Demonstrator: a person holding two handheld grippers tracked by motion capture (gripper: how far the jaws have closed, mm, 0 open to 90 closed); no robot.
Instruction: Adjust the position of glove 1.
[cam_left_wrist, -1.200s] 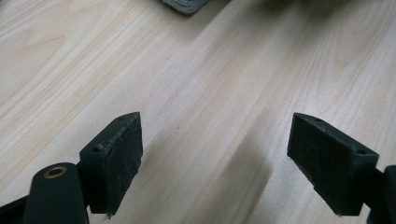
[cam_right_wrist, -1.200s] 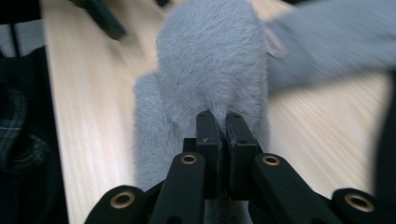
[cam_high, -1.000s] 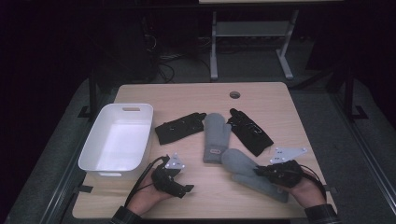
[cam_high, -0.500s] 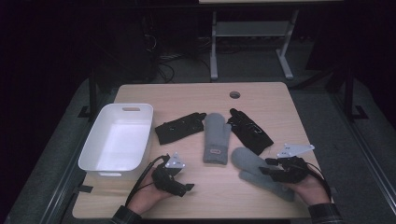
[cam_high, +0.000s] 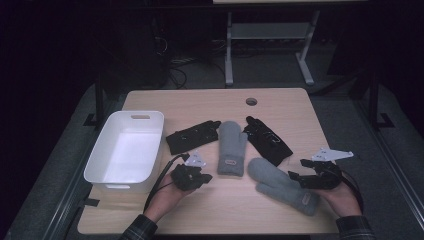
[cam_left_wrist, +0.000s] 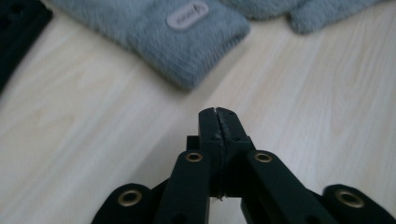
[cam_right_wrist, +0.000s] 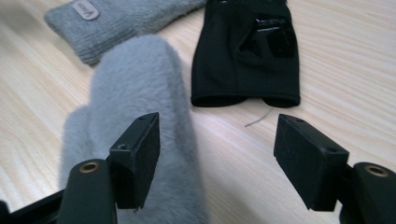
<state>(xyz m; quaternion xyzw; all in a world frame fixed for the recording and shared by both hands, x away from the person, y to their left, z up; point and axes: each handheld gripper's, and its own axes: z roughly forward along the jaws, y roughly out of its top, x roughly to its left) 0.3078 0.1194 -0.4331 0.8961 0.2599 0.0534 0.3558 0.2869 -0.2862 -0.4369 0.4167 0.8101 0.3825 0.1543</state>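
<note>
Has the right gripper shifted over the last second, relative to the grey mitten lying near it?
Yes. In the high view the right gripper has backed off toward the table's right edge; its jaws now sit beside the nearer grey mitten rather than over it.

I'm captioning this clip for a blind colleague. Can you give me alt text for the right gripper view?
The right gripper is open, its two black fingers spread just above a fluffy grey mitten on a light wooden table. Beyond lie a black glove and a second grey mitten bearing a small label.
</note>
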